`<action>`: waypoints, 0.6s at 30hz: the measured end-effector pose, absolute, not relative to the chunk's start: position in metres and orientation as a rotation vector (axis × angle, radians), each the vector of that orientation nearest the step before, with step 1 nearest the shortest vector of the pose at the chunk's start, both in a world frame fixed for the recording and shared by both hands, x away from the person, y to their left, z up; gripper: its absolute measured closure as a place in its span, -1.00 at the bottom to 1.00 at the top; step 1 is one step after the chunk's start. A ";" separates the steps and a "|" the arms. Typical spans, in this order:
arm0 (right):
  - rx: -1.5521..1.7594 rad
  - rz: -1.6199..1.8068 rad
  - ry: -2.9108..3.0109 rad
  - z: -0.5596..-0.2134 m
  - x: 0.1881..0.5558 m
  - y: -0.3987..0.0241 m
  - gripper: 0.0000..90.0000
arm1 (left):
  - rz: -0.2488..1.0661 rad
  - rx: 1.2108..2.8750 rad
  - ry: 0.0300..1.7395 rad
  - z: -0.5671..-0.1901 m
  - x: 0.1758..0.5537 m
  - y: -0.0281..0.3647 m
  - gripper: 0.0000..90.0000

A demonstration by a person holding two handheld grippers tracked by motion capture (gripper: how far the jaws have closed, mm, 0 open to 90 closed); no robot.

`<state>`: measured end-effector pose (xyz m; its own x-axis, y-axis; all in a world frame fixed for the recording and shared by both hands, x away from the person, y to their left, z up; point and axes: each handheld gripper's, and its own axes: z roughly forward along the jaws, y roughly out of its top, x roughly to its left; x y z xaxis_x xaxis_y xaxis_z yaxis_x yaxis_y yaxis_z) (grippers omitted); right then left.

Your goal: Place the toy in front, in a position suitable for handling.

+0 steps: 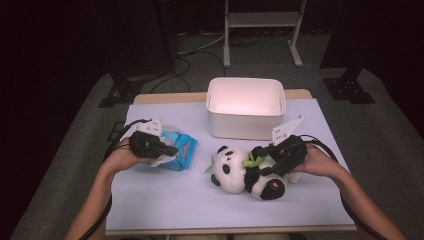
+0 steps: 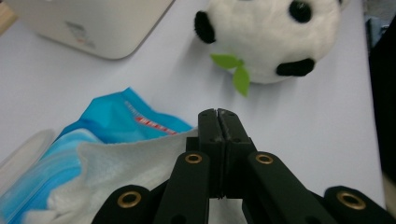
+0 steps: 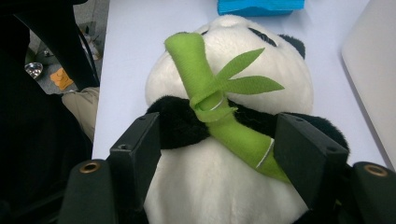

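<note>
A panda plush [image 1: 235,172] lies on the white table top, right of centre, with a green felt bamboo stalk [image 3: 205,88] across its chest. My right gripper [image 1: 257,159] rests over it, open; in the right gripper view [image 3: 217,135] the jaws stand wide on either side of the chest and the bamboo. At the left lies a blue wipes pack [image 1: 186,147]. Just over it, my left gripper [image 2: 218,114] is shut on a white wipe [image 2: 126,163] that trails from the pack. In the high view the left gripper [image 1: 172,150] points right, towards the panda.
A white plastic bin [image 1: 245,127] stands at the back centre of the table, beyond the panda. Behind the table are a metal stand [image 1: 262,20] and cables on the grey floor. Both forearms come in from the table's front edge.
</note>
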<state>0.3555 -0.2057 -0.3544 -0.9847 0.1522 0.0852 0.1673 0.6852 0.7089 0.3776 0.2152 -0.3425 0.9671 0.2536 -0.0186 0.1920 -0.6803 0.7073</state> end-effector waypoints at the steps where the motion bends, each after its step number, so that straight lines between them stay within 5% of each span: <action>1: -0.272 -1.209 -2.866 -0.354 0.356 -0.206 -0.32 | 0.103 2.337 0.311 -0.342 0.378 0.215 1.00; 18: -0.317 -1.222 -2.843 -0.352 0.352 -0.226 -0.26 | 0.035 2.348 0.182 -0.317 0.379 0.156 1.00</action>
<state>0.3516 -0.2263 -0.3520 -0.9788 0.1741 0.1083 0.1984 0.6706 0.7148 0.3792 0.1560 -0.3173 0.9894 0.1420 -0.0298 0.1212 -0.6963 0.7074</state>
